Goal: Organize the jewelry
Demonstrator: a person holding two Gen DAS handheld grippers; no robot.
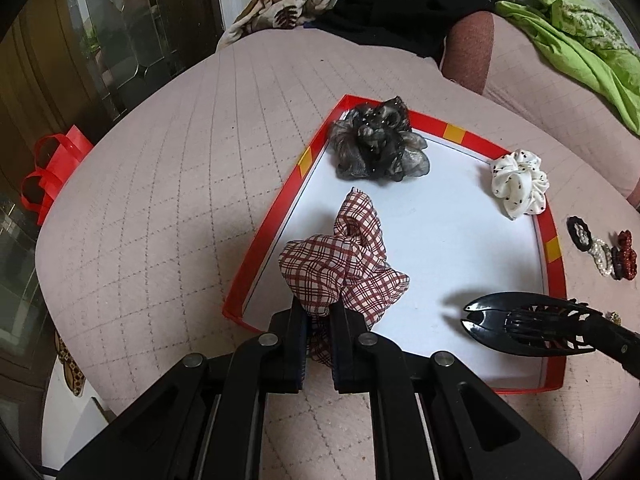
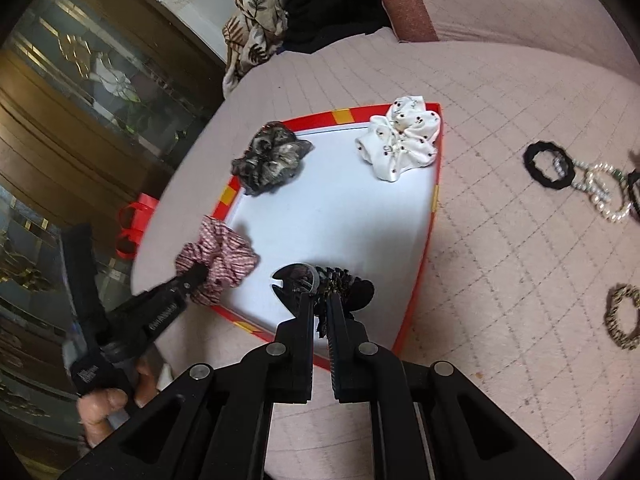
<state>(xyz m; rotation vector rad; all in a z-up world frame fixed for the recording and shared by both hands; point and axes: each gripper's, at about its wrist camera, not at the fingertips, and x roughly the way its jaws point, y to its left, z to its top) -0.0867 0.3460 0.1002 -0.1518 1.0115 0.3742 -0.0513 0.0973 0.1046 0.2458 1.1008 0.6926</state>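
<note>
Pale pink quilted bedding (image 1: 160, 200) with a stitched diamond pattern covers the whole work surface, and a dark wooden cabinet with leaded glass doors (image 1: 100, 40) stands behind its left edge. At the far left a shiny red ribbon-handled bag (image 1: 52, 172) hangs just off the bedding.

Next to the right lies a shallow red-rimmed cardboard box lid with yellow patches and a white floor (image 1: 440, 220). In its far left corner sits a sheer grey-and-black ruffled scrunchie (image 1: 378, 142), partly over the rim. Nearer, on the lid's left side, the left gripper (image 1: 318, 320) is clamped tight on a red-and-white plaid fabric scrunchie (image 1: 344, 264), which bunches out ahead of the fingers and rests on the white floor. In the right wrist view a person's hand (image 2: 108, 404) shows wrapped round that gripper's handle.

Further right, near the lid's front edge, the right gripper (image 2: 320, 312) is pinched fully closed on a glossy black plastic claw hair clip (image 2: 304, 280), held just above the white floor. At the lid's far right corner lies a white satin scrunchie with dark dots (image 2: 400, 140), touching the rim.

Outside the lid, on the bedding to the right, lie a black elastic hair tie (image 2: 546, 164), a white pearl-bead bracelet (image 2: 600, 192) touching it, and, nearer, a mottled gold-and-black beaded band (image 2: 622, 322). A bright green crumpled cloth (image 1: 580, 48) lies at the far right.
</note>
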